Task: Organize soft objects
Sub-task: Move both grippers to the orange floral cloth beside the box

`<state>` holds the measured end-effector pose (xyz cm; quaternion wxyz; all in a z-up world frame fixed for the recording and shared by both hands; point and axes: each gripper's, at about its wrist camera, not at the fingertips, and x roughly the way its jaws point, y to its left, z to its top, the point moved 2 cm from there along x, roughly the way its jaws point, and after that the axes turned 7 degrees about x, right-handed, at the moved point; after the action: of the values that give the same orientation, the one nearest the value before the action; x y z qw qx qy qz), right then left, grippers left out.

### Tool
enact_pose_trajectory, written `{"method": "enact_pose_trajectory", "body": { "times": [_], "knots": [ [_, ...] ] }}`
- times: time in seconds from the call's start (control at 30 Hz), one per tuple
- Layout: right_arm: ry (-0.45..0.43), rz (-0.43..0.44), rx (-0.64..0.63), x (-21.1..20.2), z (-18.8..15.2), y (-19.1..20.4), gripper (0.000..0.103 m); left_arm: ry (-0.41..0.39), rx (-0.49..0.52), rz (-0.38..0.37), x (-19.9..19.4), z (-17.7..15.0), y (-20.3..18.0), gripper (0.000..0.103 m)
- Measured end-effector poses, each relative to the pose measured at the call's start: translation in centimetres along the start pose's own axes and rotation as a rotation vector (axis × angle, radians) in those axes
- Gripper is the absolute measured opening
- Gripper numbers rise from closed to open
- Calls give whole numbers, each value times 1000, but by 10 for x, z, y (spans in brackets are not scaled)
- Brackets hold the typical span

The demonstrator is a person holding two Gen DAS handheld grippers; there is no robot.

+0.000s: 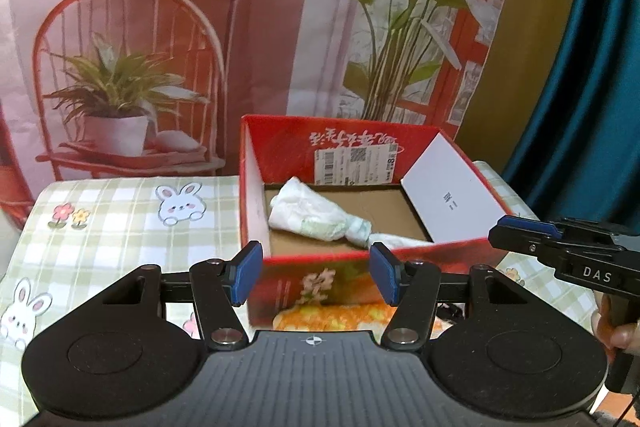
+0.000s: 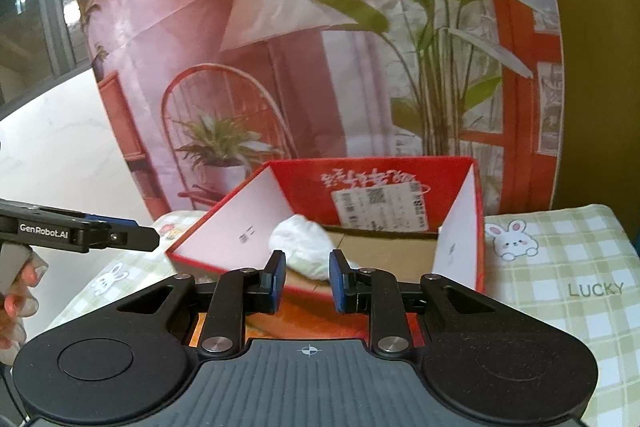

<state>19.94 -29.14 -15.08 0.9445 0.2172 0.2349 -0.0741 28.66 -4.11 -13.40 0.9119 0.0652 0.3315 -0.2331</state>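
A red cardboard box (image 1: pixel 304 139) stands open on the table, also seen in the right wrist view (image 2: pixel 384 173). Inside it lies a crumpled white soft bundle (image 1: pixel 316 213), seen in the right wrist view (image 2: pixel 304 245) too. My left gripper (image 1: pixel 316 273) is open and empty, held just in front of the box's near wall. My right gripper (image 2: pixel 306 281) is open with a narrower gap, empty, at the box's near rim. The right gripper shows from the side in the left wrist view (image 1: pixel 560 247); the left one shows in the right wrist view (image 2: pixel 80 231).
The table carries a green checked cloth with rabbit prints (image 1: pixel 132 219), also in the right wrist view (image 2: pixel 568 267). A printed backdrop of a chair and plants (image 1: pixel 200 27) hangs behind the box. A teal curtain (image 1: pixel 580 87) hangs at the right.
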Motion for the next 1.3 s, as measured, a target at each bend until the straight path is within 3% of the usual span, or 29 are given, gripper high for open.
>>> {"method": "enact_pose_trajectory", "body": {
  "times": [0.3, 0.63, 0.83, 1.3],
  "knots": [
    [64, 41, -8, 3, -31, 20, 23, 17, -59, 51, -9, -33, 0, 62],
    [194, 94, -23, 20, -76, 38, 23, 58, -73, 82, -6, -59, -1, 62],
    [237, 55, 29, 22, -87, 21, 23, 80, -97, 75, -2, -68, 1, 62],
    [240, -94, 147, 15, -96, -29, 29, 124, -164, 43, 3, -87, 5, 63]
  ]
}}
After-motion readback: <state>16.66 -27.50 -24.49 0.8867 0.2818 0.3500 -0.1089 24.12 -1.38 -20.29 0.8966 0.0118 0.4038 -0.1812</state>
